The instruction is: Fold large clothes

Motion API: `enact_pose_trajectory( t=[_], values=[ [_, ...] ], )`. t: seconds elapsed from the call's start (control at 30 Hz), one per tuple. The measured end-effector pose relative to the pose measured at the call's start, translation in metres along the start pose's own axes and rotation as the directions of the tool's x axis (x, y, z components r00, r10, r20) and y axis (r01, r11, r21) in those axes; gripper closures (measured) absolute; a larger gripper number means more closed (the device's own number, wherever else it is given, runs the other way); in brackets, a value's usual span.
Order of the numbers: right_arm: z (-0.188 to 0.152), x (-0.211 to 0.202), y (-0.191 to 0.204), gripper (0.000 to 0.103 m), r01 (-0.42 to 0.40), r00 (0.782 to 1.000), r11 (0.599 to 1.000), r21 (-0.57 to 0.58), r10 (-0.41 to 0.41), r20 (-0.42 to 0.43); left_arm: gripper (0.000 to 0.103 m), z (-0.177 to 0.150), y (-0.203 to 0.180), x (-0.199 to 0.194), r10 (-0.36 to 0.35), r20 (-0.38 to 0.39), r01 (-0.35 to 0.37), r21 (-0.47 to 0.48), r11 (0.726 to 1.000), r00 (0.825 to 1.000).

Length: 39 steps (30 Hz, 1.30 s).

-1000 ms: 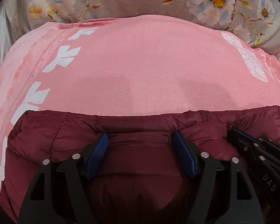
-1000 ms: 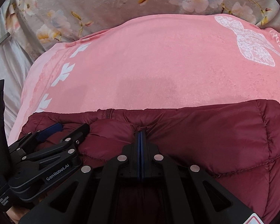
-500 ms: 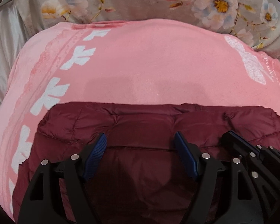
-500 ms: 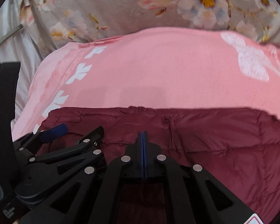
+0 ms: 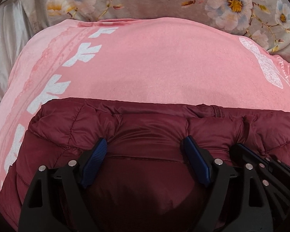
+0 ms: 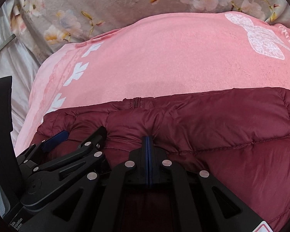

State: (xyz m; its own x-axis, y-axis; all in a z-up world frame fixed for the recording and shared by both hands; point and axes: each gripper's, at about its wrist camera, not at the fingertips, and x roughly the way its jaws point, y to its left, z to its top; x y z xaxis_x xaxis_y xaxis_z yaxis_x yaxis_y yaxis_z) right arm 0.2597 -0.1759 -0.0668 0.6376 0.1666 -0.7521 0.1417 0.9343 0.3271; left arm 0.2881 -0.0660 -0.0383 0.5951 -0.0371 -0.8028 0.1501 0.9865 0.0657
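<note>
A puffy maroon jacket (image 5: 154,121) lies folded on a pink blanket (image 5: 154,61), its zipper (image 5: 216,114) at the far edge. My left gripper (image 5: 145,141) rests on the jacket with its jaws wide and opening, quilted fabric bulging between the blue pads. Just to its right is my right gripper (image 5: 239,146). In the right wrist view the right gripper (image 6: 147,137) is shut, and folds of the jacket (image 6: 231,125) gather at its tips. The left gripper (image 6: 85,131) shows at the lower left there.
The pink blanket (image 6: 164,58) carries white leaf and butterfly prints. It lies on a grey floral bedcover (image 5: 145,0) that runs across the back. Pale satin sheet (image 6: 7,58) shows at the left edge.
The left jaws have spread a little wider over the jacket. The jacket's far edge has flattened and settled on the blanket. The right gripper has stayed shut at the same fold.
</note>
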Motion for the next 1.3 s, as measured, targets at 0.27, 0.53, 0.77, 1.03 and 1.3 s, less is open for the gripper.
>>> enact_pose_trajectory(
  t=[0.27, 0.53, 0.77, 1.03, 1.3],
  values=[
    [-0.001, 0.001, 0.001, 0.099, 0.016, 1.000, 1.000, -0.018, -0.016, 0.014, 0.023, -0.001, 0.001, 0.002, 0.008, 0.005, -0.008, -0.004, 1.000, 1.000],
    [0.000, 0.002, 0.002, 0.099, 0.031, 0.999, 0.999, -0.033, -0.030, 0.021, 0.023, -0.001, 0.002, 0.002, 0.010, 0.007, -0.010, -0.010, 1.000, 1.000],
    [-0.017, -0.043, 0.026, 0.100, 0.050, 0.998, 0.994, -0.095, -0.046, 0.048, 0.023, -0.023, 0.049, -0.055, -0.060, 0.013, 0.061, -0.082, 0.995, 0.998],
    [-0.083, -0.070, 0.027, 0.100, -0.045, 0.999, 0.998, -0.034, 0.043, -0.032, 0.016, -0.095, 0.176, -0.117, -0.051, -0.006, 0.046, -0.298, 0.953, 0.999],
    [-0.118, -0.085, 0.024, 0.100, -0.064, 0.998, 0.998, 0.014, 0.064, -0.006, 0.015, -0.157, 0.227, -0.107, -0.259, -0.038, 0.203, -0.514, 0.833, 0.965]
  ],
)
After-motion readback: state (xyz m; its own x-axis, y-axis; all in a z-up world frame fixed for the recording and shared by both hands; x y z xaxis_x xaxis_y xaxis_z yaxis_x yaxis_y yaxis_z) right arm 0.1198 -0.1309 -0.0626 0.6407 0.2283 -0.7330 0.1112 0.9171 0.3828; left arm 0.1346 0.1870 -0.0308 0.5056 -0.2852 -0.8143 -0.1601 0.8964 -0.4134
